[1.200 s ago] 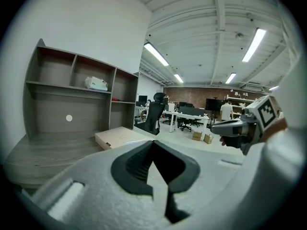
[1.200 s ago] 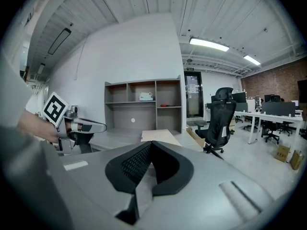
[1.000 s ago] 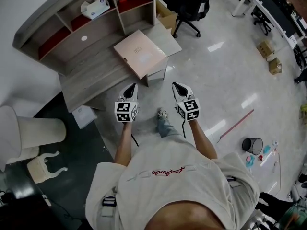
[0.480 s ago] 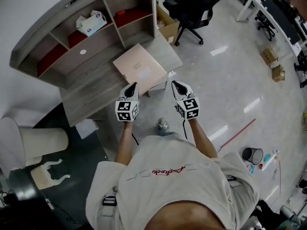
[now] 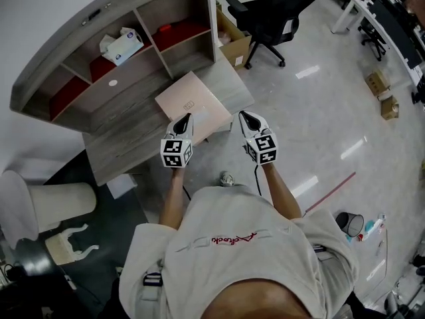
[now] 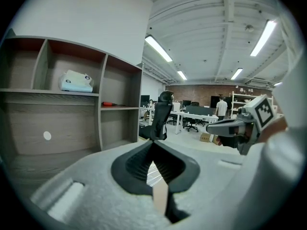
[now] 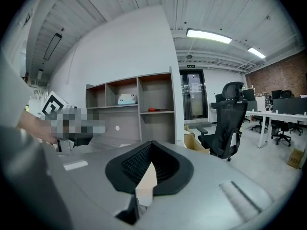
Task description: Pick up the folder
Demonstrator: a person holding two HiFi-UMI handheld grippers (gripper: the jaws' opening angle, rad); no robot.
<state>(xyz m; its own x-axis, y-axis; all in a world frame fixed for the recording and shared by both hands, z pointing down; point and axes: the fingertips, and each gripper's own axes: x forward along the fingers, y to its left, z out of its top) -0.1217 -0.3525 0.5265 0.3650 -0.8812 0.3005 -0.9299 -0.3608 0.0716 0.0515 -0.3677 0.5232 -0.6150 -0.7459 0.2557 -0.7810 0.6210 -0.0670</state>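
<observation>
A pale pink folder [image 5: 192, 100] lies flat on the grey wooden desk [image 5: 126, 138], near its right end. In the head view my left gripper [image 5: 185, 117] is shut and empty, its tips over the folder's near edge; whether it touches I cannot tell. My right gripper [image 5: 243, 115] is also shut and empty, hanging over the floor just off the desk's right corner. Along the left gripper [image 6: 153, 145] I see the shelves and the right gripper's cube [image 6: 263, 111]. The right gripper [image 7: 151, 145] points level at the shelves, with nothing in its jaws.
The desk carries a hutch of open shelves [image 5: 159, 18] with a tissue box [image 5: 119, 45] and red things inside. A black office chair [image 5: 269, 15] and a cardboard box [image 5: 234, 42] stand right of the desk. White round containers [image 5: 46, 198] stand at the left.
Both grippers have moved forward toward the desk together with the person. The left tips now reach the folder's near edge; both stay shut.
</observation>
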